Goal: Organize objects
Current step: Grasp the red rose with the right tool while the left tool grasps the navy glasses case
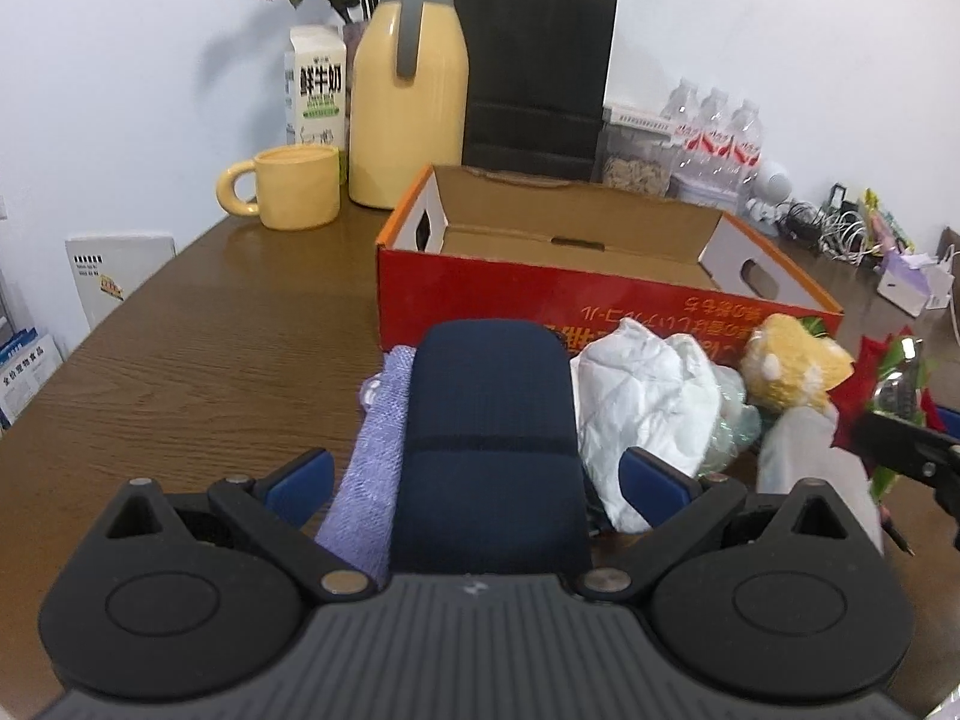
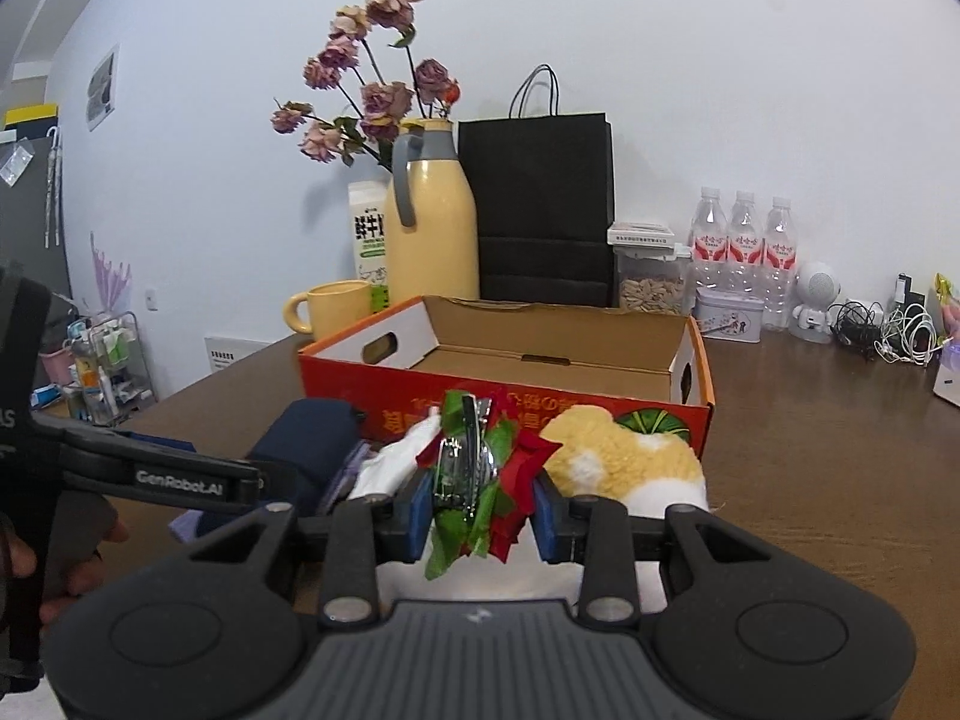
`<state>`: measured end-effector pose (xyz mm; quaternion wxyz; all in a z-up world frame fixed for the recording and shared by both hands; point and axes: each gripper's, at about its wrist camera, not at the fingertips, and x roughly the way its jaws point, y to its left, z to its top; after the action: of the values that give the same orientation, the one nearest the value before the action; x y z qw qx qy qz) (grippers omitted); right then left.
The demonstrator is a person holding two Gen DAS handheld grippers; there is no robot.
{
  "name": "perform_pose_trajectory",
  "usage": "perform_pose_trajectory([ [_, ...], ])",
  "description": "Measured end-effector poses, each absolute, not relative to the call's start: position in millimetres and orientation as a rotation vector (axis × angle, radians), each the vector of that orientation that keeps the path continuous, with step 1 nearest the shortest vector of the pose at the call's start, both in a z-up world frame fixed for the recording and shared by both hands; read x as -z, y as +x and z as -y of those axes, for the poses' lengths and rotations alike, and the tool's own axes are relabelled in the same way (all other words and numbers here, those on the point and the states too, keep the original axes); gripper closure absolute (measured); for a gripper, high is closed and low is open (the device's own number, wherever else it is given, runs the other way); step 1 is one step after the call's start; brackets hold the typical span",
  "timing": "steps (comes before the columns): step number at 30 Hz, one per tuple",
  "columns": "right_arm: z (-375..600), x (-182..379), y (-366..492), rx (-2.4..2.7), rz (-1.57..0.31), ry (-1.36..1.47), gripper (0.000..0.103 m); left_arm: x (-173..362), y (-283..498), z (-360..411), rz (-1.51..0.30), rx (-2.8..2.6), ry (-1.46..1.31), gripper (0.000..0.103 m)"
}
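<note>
A: What has the right hand-held gripper [image 2: 483, 513] got?

B: Its blue pads [image 2: 420, 516] are closed in on a red-and-green artificial flower [image 2: 510, 474] wrapped around a shiny metal clip [image 2: 465, 462]. I'd say it is pinched low on the bundle so that the leaves stand clear above the fingers.

A: And the left hand-held gripper [image 1: 480, 480]?

B: Spread wide. A dark navy folded cloth [image 1: 489, 438] lies between its blue pads [image 1: 300, 483], but neither pad touches it, so it holds nothing. The wide spread looks set to take the whole width of the fold.

A: Where is everything meant to go?

B: Probably the red cardboard box [image 1: 600, 300], at twelve o'clock from both grippers, top open and nothing visible inside. The loose things are heaped on the tabletop [image 1: 210, 330] against its near wall: a lilac knitted cloth [image 1: 372, 456] touching the navy one at nine o'clock, a crumpled white bag [image 1: 648, 414] at three o'clock, then a yellow plush toy [image 1: 792, 360] further right.

A: Anything in the way?

B: A yellow mug [image 1: 294, 186], a yellow jug [image 1: 408, 96], a milk carton [image 1: 315, 90] and a black paper bag [image 1: 534, 72] stand beyond the box at about eleven to twelve o'clock, well apart from the heap. The near wall is the obstacle: the flower must be lifted over it.
</note>
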<state>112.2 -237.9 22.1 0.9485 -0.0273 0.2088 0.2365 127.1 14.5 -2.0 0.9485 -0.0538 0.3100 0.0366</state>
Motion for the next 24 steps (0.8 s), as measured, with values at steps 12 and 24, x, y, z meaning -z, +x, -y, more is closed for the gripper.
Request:
perform_pose_trajectory([
  [12, 241, -13, 138, -0.479, -0.44, -0.044, 0.071, 16, 139, -13, -0.672, -0.069, -0.126, 0.035],
  [24, 236, -36, 157, -0.472, -0.363, -0.085, 0.071, -42, 140, -16, -0.55, -0.036, -0.082, 0.036],
])
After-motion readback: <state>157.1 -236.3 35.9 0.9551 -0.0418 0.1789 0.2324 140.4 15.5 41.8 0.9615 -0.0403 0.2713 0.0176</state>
